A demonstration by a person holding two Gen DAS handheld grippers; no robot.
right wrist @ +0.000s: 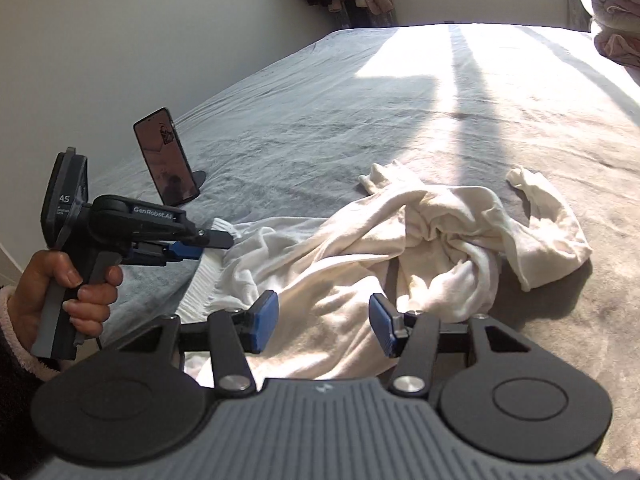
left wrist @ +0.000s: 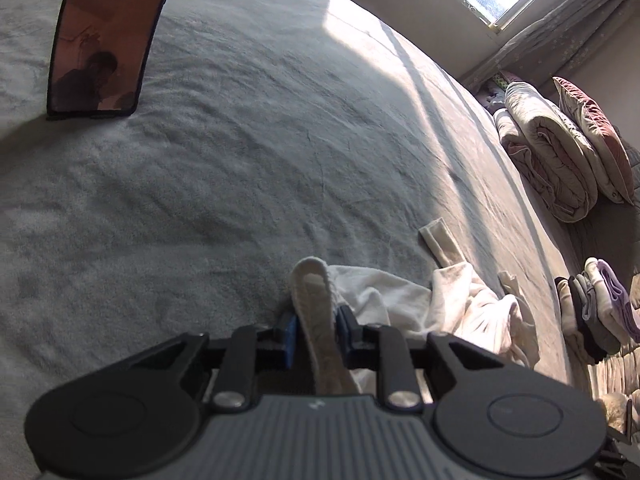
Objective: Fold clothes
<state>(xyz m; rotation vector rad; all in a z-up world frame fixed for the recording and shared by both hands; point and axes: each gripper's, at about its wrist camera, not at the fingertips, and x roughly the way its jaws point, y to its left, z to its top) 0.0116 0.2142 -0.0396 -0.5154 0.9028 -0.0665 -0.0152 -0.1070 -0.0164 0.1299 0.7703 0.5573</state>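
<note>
A crumpled white garment (right wrist: 400,248) lies on the grey bed sheet (right wrist: 320,120). My left gripper (left wrist: 316,328) is shut on the garment's ribbed hem (left wrist: 312,292), which sticks up between its blue pads; the rest of the garment (left wrist: 460,304) trails to the right. In the right wrist view the left gripper (right wrist: 208,244) is at the left, pinching the ribbed edge (right wrist: 208,276). My right gripper (right wrist: 322,320) is open, its blue pads (right wrist: 264,316) spread just above the near part of the garment, holding nothing.
A phone on a stand (right wrist: 166,162) stands on the bed at the left, also in the left wrist view (left wrist: 100,40). Rolled quilts and a pillow (left wrist: 560,152) and a stack of folded clothes (left wrist: 596,312) lie at the right. A wall runs along the left.
</note>
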